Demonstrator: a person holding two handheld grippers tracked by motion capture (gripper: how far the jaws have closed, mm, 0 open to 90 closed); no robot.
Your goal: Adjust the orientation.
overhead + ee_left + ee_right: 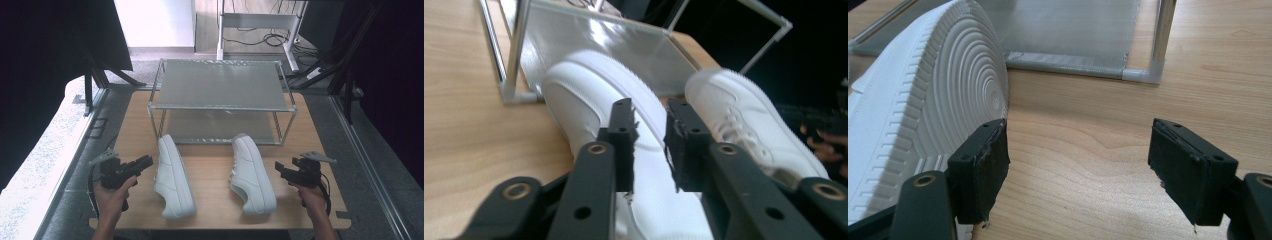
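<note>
Shoes wait on the wooden table [210, 210], near the rack [222, 107]: left shoe [172, 177], right shoe [252, 175] (lying partly on its side). Your left gripper [145, 162] has narrow, nearly closed jaws holding nothing; your right gripper [281, 169] is spread wide, empty. I judge no grasp has begun; next you must reach one shoe.

Two white low-top sneakers lie on the wooden table in front of a two-tier metal shoe rack [222, 85], both tipped onto their sides. The left sneaker [172, 176] and the right sneaker [252, 173] lie apart from each other, toes toward the rack's lower shelf, heels toward the near table edge. The right sneaker's ribbed white sole, with concentric rings, faces right.
</note>
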